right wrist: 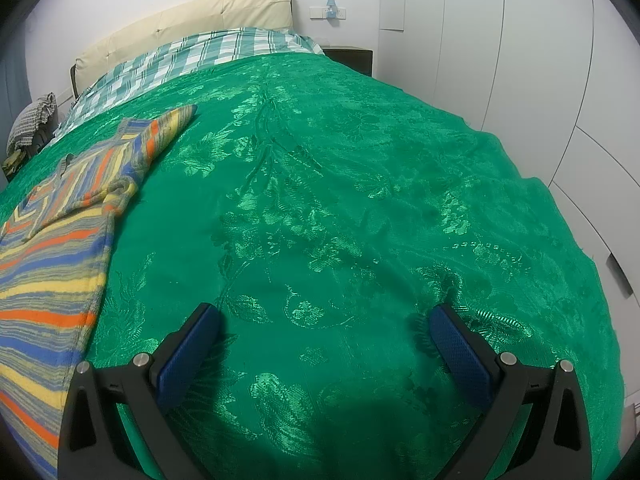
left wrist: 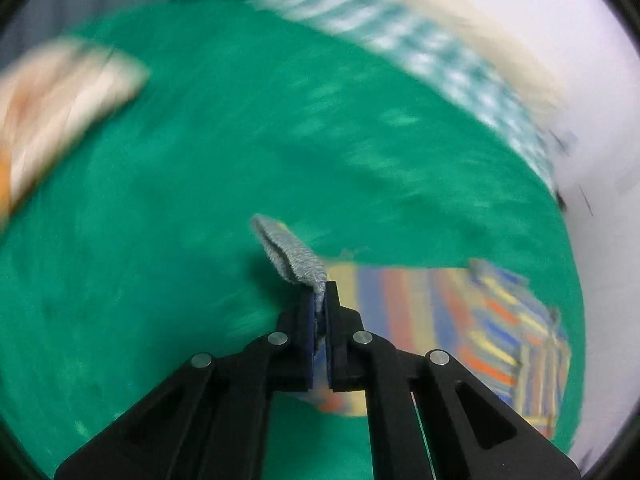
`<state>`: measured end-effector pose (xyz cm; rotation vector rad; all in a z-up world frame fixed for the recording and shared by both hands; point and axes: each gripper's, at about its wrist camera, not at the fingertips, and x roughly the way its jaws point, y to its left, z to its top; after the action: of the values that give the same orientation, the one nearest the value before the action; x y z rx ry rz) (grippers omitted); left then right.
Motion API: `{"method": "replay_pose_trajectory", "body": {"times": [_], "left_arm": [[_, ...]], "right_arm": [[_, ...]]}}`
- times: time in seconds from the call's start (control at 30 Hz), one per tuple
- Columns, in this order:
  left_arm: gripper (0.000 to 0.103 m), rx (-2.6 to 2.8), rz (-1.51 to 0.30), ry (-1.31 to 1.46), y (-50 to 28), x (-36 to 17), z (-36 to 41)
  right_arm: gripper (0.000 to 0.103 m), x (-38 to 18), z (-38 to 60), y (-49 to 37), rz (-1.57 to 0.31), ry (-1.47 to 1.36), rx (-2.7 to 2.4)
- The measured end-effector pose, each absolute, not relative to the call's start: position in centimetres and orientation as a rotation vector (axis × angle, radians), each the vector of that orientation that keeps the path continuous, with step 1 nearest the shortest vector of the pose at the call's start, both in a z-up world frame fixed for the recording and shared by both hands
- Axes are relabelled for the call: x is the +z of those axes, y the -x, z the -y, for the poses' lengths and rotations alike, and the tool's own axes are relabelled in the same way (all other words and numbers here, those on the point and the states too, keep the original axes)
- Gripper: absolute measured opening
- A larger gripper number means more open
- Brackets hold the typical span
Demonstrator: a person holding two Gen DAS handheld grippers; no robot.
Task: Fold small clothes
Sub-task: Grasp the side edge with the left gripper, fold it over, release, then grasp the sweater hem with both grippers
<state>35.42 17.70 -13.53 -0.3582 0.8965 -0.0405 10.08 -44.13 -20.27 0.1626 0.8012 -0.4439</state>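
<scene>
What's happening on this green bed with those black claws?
Someone is folding a small striped knitted garment lying on the green bedspread. The left claw is shut on a grey ribbed edge of it. The right claw hangs open above bare bedspread, holding nothing.

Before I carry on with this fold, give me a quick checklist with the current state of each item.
1. Left gripper shut on the striped garment's grey edge: ok.
2. Right gripper open, nothing between its fingers: ok.
3. Striped garment lying flat on the green bedspread: not ok, its upper part is bunched.
4. Bedspread beside the garment free for folding: ok.
5. How much cloth the left gripper has lifted: cannot tell, view blurred.
</scene>
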Motion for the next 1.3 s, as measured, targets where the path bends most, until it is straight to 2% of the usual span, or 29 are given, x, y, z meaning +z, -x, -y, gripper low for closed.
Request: {"method": "replay_pose_trajectory", "body": {"times": [0.1, 0.2, 0.27, 0.33, 0.37, 0.4, 0.43, 0.47, 0.6, 0.7, 0.8, 1.07, 1.2, 1.3], "left_arm": [[0.002, -0.218, -0.803, 0.191, -34.9, -7.4, -8.9], [0.002, -0.382, -0.759, 0.104, -34.1, -4.3, -0.8], [0.003, -0.492, -0.753, 0.055, -33.1, -4.0, 5.8], [0.008, -0.560, -0.781, 0.013, -32.4, -5.7, 10.6], [0.026, -0.586, -0.817, 0.003, -32.4, -6.7, 12.4], [0.059, -0.602, -0.872, -0.003, -32.1, -8.5, 14.1], [0.069, -0.590, -0.932, -0.006, -31.6, -10.7, 15.3], [0.068, -0.578, -0.968, 0.003, -30.5, -12.6, 15.8], [0.068, -0.600, -1.015, 0.054, -25.2, -15.3, 13.4], [0.078, -0.554, -0.973, 0.019, -20.5, -15.3, 9.1], [0.081, -0.434, -0.960, 0.019, -15.3, -15.7, 2.5], [0.081, -0.180, -0.949, 0.123, -9.3, -15.7, -8.3], [0.081, -0.146, -0.911, 0.116, -8.7, -14.6, -9.8], [0.090, -0.165, -0.908, 0.129, -8.2, -14.7, -10.2]], "right_arm": [[0.103, -20.3, 44.1, -10.1, -0.801, -0.162, -0.444], [0.103, -20.3, 44.1, -10.1, -0.802, -0.162, -0.445], [0.103, -20.3, 44.2, -10.2, -0.802, -0.161, -0.445], [0.103, -20.3, 44.2, -10.2, -0.803, -0.161, -0.444], [0.103, -20.3, 44.2, -10.2, -0.803, -0.161, -0.444], [0.103, -20.3, 44.2, -10.2, -0.803, -0.162, -0.444], [0.103, -20.3, 44.2, -10.2, -0.803, -0.162, -0.444], [0.103, -20.3, 44.2, -10.2, -0.803, -0.162, -0.444], [0.103, -20.3, 44.2, -10.2, -0.802, -0.162, -0.444], [0.103, -20.3, 44.2, -10.2, -0.799, -0.166, -0.441], [0.103, -20.3, 44.3, -10.2, -0.799, -0.166, -0.442], [0.103, -20.4, 44.4, -10.3, -0.805, -0.166, -0.442], [0.103, -20.4, 44.5, -10.5, -0.821, -0.164, -0.443], [0.103, -20.3, 44.6, -10.8, -0.836, -0.166, -0.439]]}}
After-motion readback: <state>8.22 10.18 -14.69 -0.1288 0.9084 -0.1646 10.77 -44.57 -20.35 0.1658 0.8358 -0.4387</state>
